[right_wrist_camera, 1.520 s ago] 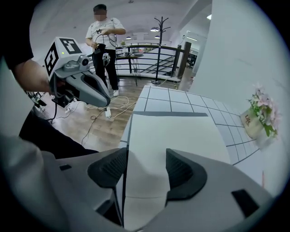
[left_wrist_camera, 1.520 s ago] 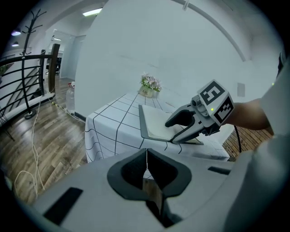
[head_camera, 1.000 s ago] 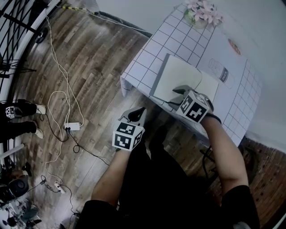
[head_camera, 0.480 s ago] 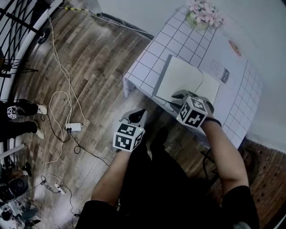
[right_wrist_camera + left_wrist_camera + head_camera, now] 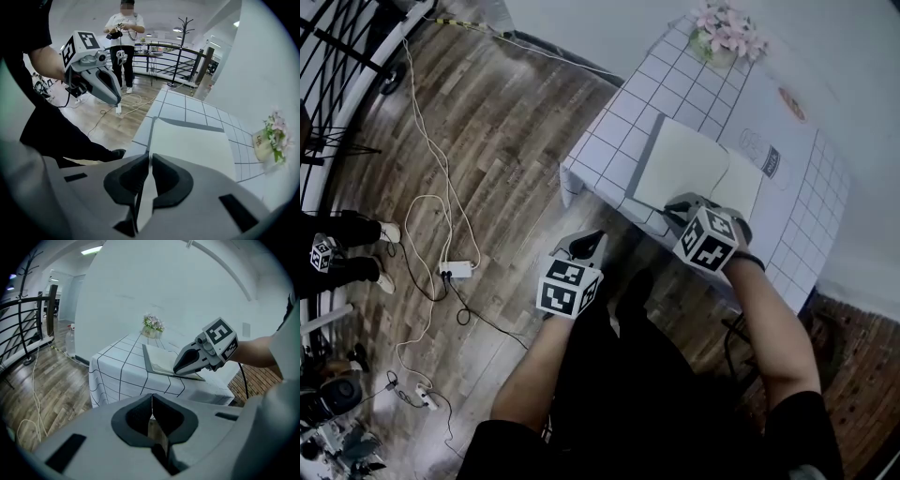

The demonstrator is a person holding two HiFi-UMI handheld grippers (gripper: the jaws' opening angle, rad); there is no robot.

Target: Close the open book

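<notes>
A white-walled room with a wood floor point(image 5: 487, 141); a table point(image 5: 619, 122) under a checked cloth fills the upper right of the head view. The book point(image 5: 689, 164) lies open and flat at the table's near edge, pages up, a flower pot point(image 5: 727, 33) well beyond it at the top of the frame. The right gripper point(image 5: 680, 208) meets the book's near edge, its jaws pinched on the thin edge of the left-hand leaf or cover. The left gripper point(image 5: 586, 242) hangs over the floor at frame centre, clear of the table, jaws together on nothing. Judged from this, the gripped side is to be turned over: it should swing in an arc about the spine rather than be pulled, lest the book slide off the edge.
</notes>
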